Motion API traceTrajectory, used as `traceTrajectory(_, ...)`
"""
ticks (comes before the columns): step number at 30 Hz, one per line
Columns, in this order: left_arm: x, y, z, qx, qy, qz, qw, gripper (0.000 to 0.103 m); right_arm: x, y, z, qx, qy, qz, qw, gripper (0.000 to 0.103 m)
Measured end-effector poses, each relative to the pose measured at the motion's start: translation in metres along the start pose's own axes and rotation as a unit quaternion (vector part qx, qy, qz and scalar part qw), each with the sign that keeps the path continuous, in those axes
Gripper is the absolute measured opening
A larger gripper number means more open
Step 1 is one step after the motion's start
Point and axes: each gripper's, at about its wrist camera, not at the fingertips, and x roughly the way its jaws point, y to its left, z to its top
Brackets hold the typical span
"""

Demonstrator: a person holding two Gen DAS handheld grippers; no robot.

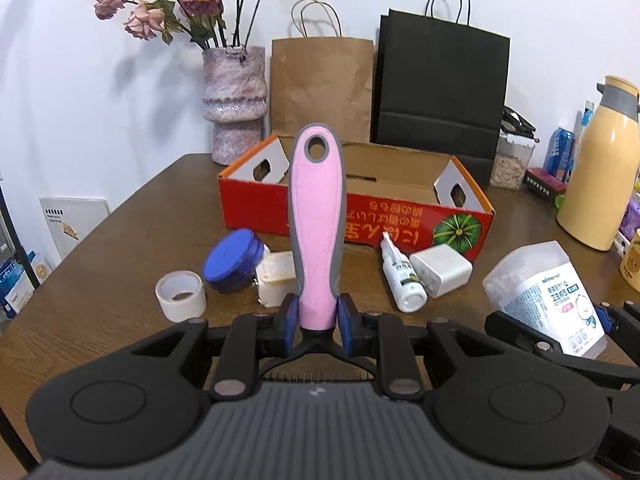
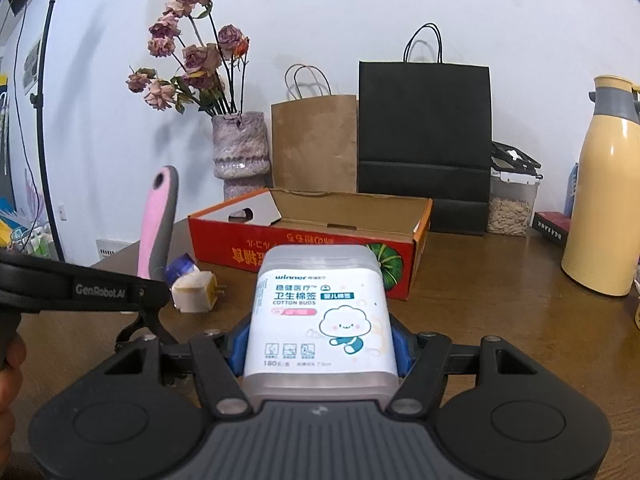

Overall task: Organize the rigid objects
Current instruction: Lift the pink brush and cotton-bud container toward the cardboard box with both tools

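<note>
While the left tongs (image 1: 318,314) are clamping a pink grooming comb (image 1: 316,220) upright, the right tongs (image 2: 320,346) are gripping a cotton-bud box (image 2: 322,316) before the red carton (image 2: 312,236) on the desk (image 2: 480,292).

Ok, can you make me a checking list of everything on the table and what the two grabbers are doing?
Surface: brown wooden table, crowded.
Job's things: red cardboard box open, no items seen inside; roll of tape, blue-lidded jar, spray bottle and white charger lie in front of it.
Clutter: vase of dried roses, brown bag, black bag, yellow flask.
Grippers: left gripper shut on pink brush; right gripper shut on cotton bud box.
Cables: nothing seen.
Surroundings: white wall.
</note>
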Motion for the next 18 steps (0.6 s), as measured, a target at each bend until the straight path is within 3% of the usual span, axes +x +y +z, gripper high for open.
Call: traceTrajectory(18, -0.005, 0.009, 0.034, -0.010, -0.033, 0.000, 0.9994, 0.022, 0.008, 0.009, 0.035, -0.002, -0.034, -0.009, 0.999, 0.064)
